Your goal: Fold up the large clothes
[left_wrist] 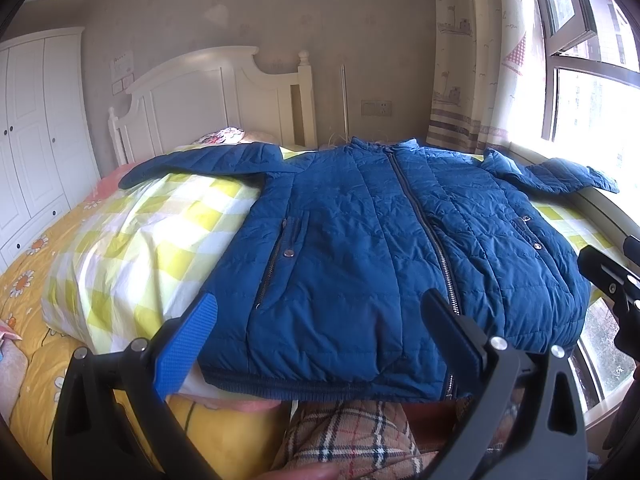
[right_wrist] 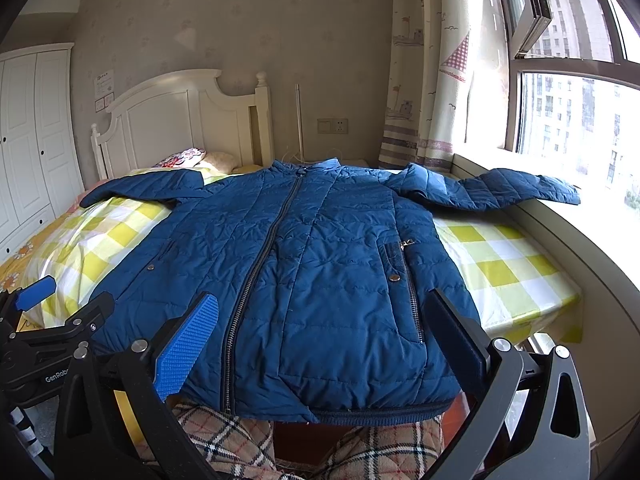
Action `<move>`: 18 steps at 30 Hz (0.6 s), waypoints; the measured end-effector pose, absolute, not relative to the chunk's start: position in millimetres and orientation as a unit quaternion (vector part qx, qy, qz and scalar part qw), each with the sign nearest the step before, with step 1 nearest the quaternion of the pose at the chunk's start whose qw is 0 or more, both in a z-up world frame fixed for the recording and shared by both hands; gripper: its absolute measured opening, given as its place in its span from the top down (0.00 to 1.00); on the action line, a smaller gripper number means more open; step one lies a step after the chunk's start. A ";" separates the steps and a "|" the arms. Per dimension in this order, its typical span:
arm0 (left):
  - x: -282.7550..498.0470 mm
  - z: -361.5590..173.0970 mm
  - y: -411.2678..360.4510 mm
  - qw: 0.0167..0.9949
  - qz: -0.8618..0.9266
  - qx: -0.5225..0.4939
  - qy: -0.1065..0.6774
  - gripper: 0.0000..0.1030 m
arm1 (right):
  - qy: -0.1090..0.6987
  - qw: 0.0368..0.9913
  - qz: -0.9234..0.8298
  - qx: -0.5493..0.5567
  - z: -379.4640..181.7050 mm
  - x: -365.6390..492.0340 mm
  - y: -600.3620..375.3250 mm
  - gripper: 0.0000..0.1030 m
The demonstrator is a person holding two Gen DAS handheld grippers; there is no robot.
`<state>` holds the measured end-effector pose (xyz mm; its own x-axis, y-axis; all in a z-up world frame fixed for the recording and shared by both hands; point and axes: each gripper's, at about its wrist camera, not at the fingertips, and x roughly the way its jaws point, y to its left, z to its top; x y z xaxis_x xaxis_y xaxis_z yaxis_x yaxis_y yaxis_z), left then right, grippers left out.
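Note:
A blue quilted jacket (left_wrist: 360,248) (right_wrist: 320,264) lies face up and zipped on the bed, collar toward the headboard, hem at the near edge. Its left sleeve (left_wrist: 192,160) stretches across the checked quilt; its right sleeve (right_wrist: 500,190) reaches onto the window sill. My left gripper (left_wrist: 320,328) hovers open above the hem's left half, nothing between its fingers. My right gripper (right_wrist: 324,328) hovers open above the hem's right half, also holding nothing. Each gripper shows at the edge of the other's view.
A yellow and white checked quilt (left_wrist: 132,248) covers the bed over an orange flowered sheet (left_wrist: 28,272). White headboard (left_wrist: 208,96) and wardrobe (left_wrist: 32,128) stand behind and left. Window sill (right_wrist: 580,232) and curtain (right_wrist: 432,80) are at the right. A person's plaid trousers (right_wrist: 240,440) show below.

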<state>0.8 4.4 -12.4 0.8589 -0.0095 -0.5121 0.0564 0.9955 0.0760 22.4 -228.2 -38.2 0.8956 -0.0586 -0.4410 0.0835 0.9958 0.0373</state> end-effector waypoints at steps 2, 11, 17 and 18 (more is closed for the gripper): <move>1.1 -12.3 4.3 0.963 -0.017 0.044 0.265 0.02 | 0.226 0.973 -0.037 0.028 -38.4 22.2 -227.9 0.04; 0.4 -12.9 4.3 0.963 -0.016 0.044 0.266 0.02 | 0.226 0.973 -0.036 0.029 -38.6 21.1 -227.6 0.04; 1.2 -12.4 4.2 0.963 -0.016 0.044 0.266 0.02 | 0.226 0.973 -0.036 0.029 -38.3 21.0 -227.8 0.04; 1.1 -12.4 4.2 0.963 -0.016 0.044 0.266 0.02 | 0.226 0.973 -0.036 0.029 -38.4 20.9 -227.6 0.04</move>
